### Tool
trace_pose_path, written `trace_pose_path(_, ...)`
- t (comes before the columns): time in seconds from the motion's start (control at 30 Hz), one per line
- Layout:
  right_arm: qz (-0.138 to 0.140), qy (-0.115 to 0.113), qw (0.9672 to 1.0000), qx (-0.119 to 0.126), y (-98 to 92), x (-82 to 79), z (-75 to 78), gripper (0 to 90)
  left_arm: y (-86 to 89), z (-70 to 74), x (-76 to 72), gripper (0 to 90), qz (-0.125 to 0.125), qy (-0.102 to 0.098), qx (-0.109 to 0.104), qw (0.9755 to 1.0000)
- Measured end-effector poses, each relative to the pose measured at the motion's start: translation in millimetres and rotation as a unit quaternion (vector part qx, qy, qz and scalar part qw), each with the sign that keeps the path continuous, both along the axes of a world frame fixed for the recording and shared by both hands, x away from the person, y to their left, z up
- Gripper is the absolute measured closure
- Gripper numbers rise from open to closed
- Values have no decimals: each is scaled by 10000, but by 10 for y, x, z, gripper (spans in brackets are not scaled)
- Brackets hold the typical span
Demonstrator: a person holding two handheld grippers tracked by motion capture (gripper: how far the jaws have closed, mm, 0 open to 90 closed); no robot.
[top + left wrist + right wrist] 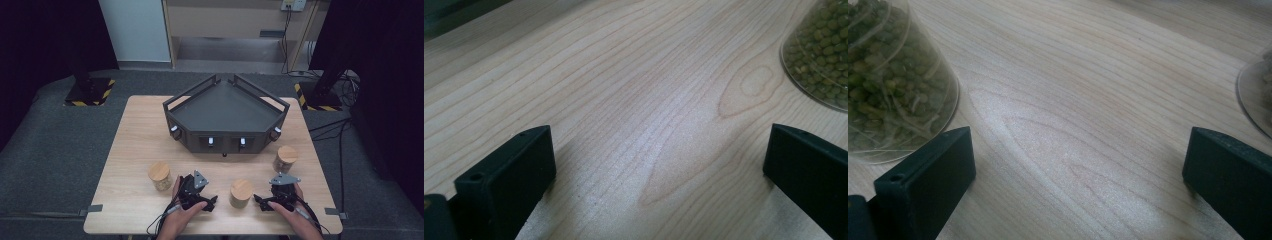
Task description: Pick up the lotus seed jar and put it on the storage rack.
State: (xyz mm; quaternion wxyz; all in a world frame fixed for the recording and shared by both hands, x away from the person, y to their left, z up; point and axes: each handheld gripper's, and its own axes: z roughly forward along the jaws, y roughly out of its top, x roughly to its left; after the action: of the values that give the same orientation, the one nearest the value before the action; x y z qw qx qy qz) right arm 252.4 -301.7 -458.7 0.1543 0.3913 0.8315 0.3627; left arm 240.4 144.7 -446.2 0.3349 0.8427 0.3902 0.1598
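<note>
Three clear jars with wooden lids stand on the light wooden table [135, 150]: a left jar [160, 175], a middle jar [241, 193] and a right jar [285, 159]. My left gripper [196, 192] rests low between the left and middle jars, open, with bare wood between its jaws [656, 145]. The middle jar [824, 50], full of green beans, sits ahead to its right. My right gripper [277, 195] is just right of the middle jar, also open over bare wood [1080, 145]. The bean jar [888, 80] stands close beside its left jaw; the right jar [1260, 95] shows at the frame's edge.
A dark angular tray with raised rails [226, 107] and small white knobs on its front occupies the back half of the table. Cables trail from both grippers over the near edge. Dark stands with striped bases [90, 92] flank the table on the floor.
</note>
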Motion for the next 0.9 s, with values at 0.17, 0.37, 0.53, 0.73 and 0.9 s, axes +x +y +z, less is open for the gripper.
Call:
trace_pose_path(0.17, 0, 0, 10000, -2, 0, 0, 0, 5, 0, -1, -1, 0, 2, -3, 0, 10000)
trace_pose_path(0.37, 1, 1, 10000, 2, -1, 0, 0, 4, -6, 0, -7, 0, 20, -5, 2, 10000)
trace_pose_path(0.53, -2, -1, 10000, 5, -1, -1, -1, 5, -6, 1, -5, 0, 22, -2, 0, 10000)
trace_pose_path(0.73, -2, 2, 10000, 10, -2, 0, -2, 4, -28, 15, 1, 0, 41, 18, 27, 10000)
trace_pose_path(0.9, -14, 1, 10000, 8, 1, -3, -2, 4, -72, 36, -14, 14, -42, -69, 98, 9999)
